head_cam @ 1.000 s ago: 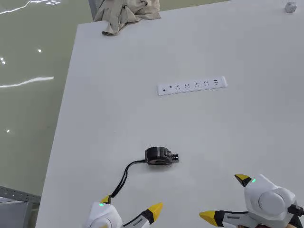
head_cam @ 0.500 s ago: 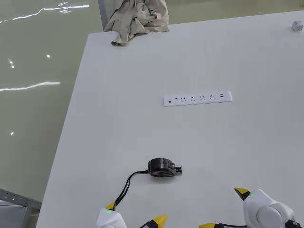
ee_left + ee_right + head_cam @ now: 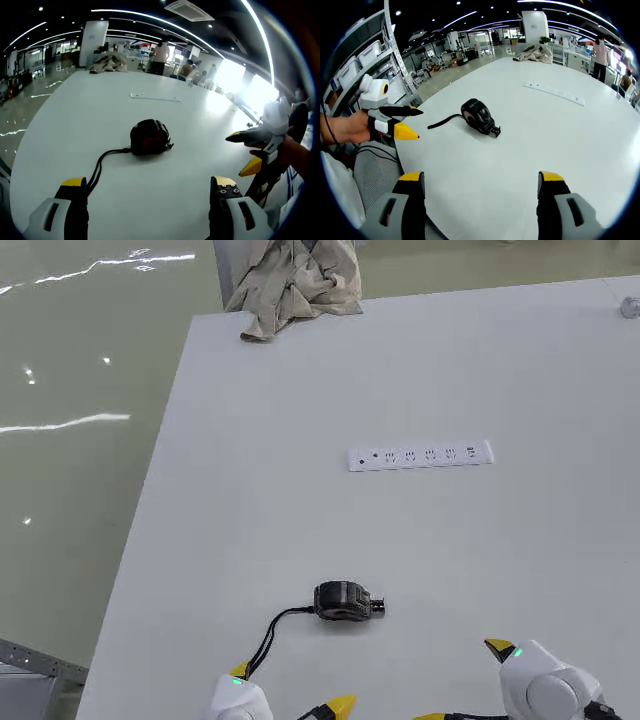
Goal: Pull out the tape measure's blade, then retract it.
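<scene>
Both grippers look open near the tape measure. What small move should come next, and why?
Probably ease the left gripper forward to clamp the tape measure by its case: it lies untouched on the table, straight ahead of those open jaws, and the right gripper, also open, faces the blade's hook end.

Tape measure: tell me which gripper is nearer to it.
Left. In the head view the left gripper is just below-left of the tape measure, its strap ending by one jaw tip. The right gripper is farther off, to the lower right.
</scene>
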`<state>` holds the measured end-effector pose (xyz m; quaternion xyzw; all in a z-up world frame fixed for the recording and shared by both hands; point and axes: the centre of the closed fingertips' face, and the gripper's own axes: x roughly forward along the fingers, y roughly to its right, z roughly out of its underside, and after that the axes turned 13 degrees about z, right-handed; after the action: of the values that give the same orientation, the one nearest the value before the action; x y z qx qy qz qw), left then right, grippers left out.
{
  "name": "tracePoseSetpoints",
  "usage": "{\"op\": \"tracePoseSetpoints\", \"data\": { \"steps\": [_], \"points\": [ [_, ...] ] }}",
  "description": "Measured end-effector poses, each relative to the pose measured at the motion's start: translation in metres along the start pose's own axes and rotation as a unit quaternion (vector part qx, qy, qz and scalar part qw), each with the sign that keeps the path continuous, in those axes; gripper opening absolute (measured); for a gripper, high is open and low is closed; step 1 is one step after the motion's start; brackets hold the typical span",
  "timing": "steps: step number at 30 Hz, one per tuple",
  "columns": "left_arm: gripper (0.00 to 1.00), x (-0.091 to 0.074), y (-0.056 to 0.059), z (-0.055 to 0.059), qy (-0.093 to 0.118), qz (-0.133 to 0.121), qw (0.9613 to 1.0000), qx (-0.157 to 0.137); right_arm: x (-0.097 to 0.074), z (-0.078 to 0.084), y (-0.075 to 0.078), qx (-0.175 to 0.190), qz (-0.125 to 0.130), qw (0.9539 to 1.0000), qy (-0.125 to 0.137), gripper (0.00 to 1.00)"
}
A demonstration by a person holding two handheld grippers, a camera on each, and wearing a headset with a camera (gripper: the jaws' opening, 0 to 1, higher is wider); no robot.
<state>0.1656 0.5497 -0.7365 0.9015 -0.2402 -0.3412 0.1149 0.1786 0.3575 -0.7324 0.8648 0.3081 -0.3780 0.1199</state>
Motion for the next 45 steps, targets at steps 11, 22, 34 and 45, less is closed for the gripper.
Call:
{"op": "tracePoseSetpoints", "data": {
  "steps": [11, 22, 34, 45],
  "points": [
    [1.00, 0.009, -0.007, -0.005, -0.006, 0.003, 0.9998, 0.019, 0.015, -0.004, 0.003, -0.024, -0.005, 0.9997, -0.004, 0.95],
    [1.00, 0.019, -0.013, -0.009, -0.011, 0.009, 0.9992, 0.037, 0.025, -0.004, 0.007, -0.047, -0.008, 0.9988, -0.010, 0.93],
    [0.99, 0.031, -0.012, -0.019, -0.005, 0.028, 0.9948, 0.098, 0.040, -0.006, 0.011, -0.103, -0.011, 0.9945, -0.011, 0.90],
    [0.97, 0.047, -0.017, -0.027, -0.013, 0.058, 0.9872, 0.148, 0.059, -0.013, 0.008, -0.152, -0.031, 0.9879, 0.010, 0.85]
  ]
}}
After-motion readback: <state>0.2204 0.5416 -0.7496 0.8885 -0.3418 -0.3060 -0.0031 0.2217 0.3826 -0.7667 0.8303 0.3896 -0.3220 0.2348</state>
